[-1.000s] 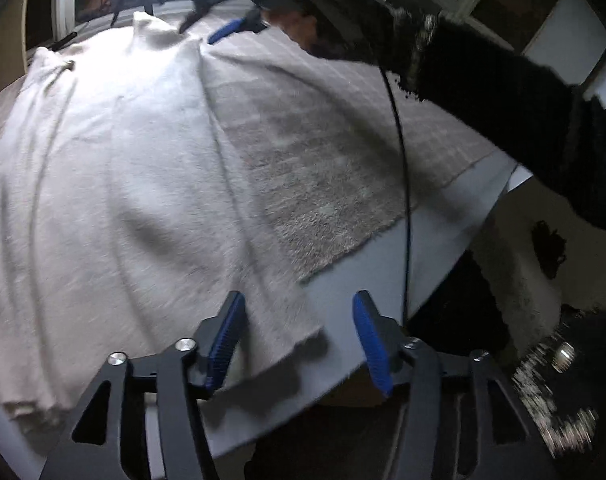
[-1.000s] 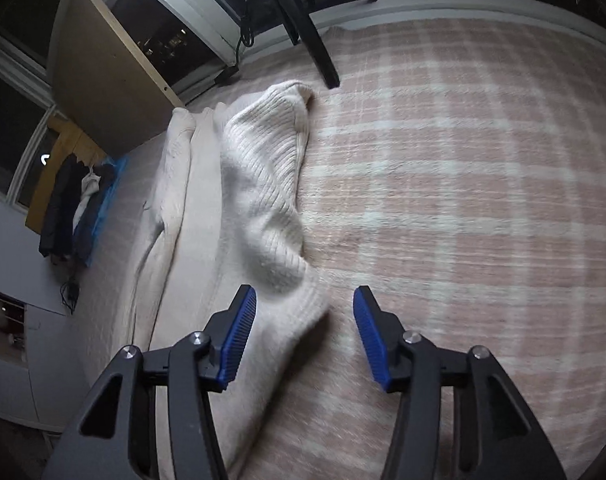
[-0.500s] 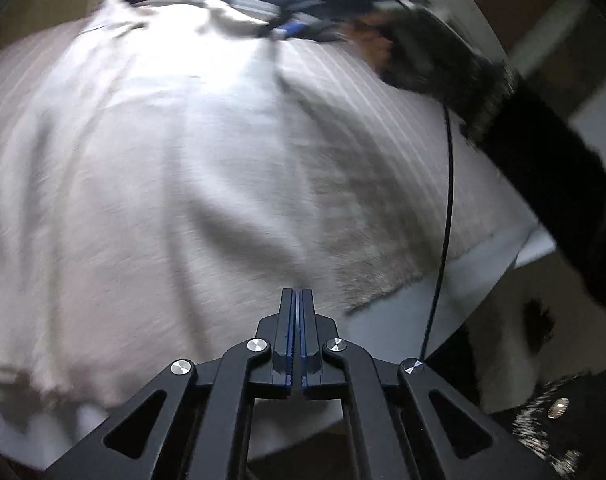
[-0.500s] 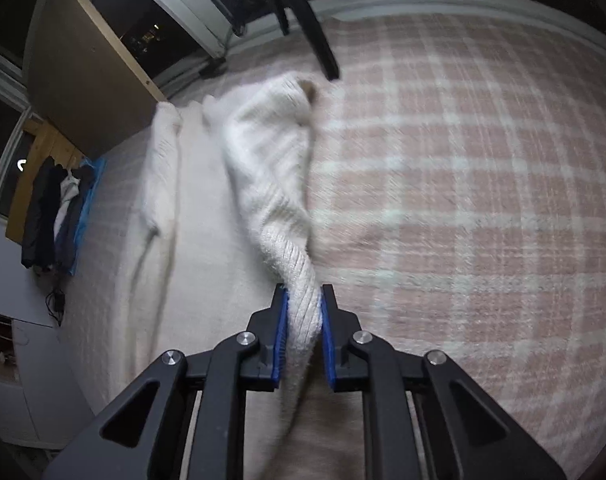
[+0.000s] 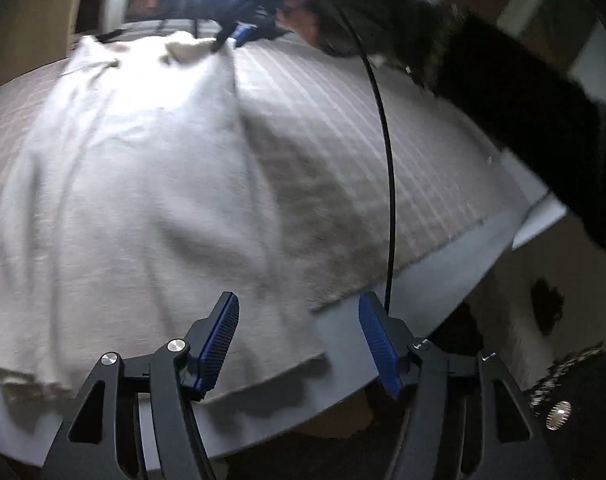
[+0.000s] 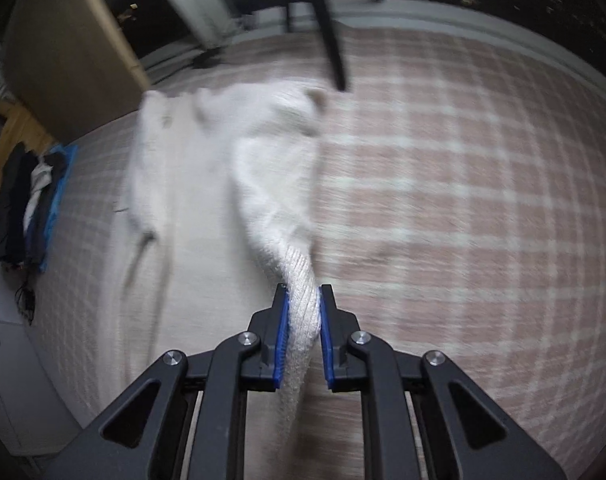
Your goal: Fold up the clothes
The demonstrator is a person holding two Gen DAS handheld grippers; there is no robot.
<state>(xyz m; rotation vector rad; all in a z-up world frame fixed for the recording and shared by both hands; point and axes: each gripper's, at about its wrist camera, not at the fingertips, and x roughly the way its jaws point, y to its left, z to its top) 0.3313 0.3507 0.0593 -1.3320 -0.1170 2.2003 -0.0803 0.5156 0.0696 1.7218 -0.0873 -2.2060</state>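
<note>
Half a second ago the left gripper [image 5: 299, 340] had its blue-padded jaws pressed together; now they stand apart over the near hem of the cream knitted sweater [image 5: 135, 200], gripping nothing. The right gripper [image 6: 303, 332] stays clamped on a twisted ribbed corner of the sweater, lifting it higher. The rest of the sweater lies spread on the pink-and-white checked cloth [image 6: 463, 208] covering the surface. No writing is readable.

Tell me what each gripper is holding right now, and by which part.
The right gripper pinches the ribbed end of the cream knit sweater, apparently a sleeve. The left gripper is open, holding nothing.
</note>
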